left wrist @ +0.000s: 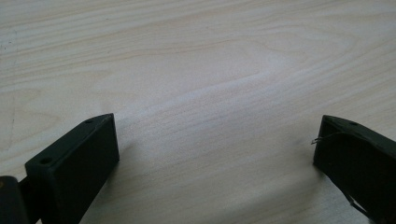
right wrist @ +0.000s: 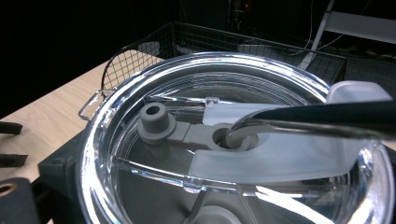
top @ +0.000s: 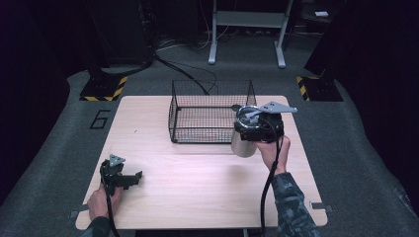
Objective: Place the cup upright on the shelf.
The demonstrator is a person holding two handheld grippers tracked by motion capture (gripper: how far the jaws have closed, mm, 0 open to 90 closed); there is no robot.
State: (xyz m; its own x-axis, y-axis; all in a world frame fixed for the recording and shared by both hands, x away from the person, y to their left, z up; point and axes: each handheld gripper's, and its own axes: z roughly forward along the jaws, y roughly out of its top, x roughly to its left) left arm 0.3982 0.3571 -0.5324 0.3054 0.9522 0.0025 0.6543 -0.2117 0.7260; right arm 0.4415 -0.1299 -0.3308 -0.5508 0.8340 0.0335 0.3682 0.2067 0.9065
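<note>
A: So where is the cup point(top: 243, 140) right now?

B: Right of center in the high view, held off the worktop point(top: 197, 182) by the right gripper point(top: 257, 129), just beside the wire basket's point(top: 212, 111) near right corner and not yet inside it. In the right gripper view its clear lid point(right wrist: 154, 88) sits close to the camera, with a metal straw point(right wrist: 289, 123) through the lid's hole.

A: And the grip?

B: The right gripper is pinching the cup near the top; 1 black jaw shows against its side, at the lower left of that view.

A: The other one?

B: The left gripper point(top: 129, 178) rests at the lower left of the high view, its 2 jaws spread wide over bare wood.

A: What could go wrong?

B: I'd guess smooth metal could slip in the pinch. The cup's base might also clip the basket's rim if it crosses too low, and the straw could swing and snag the wire.
</note>
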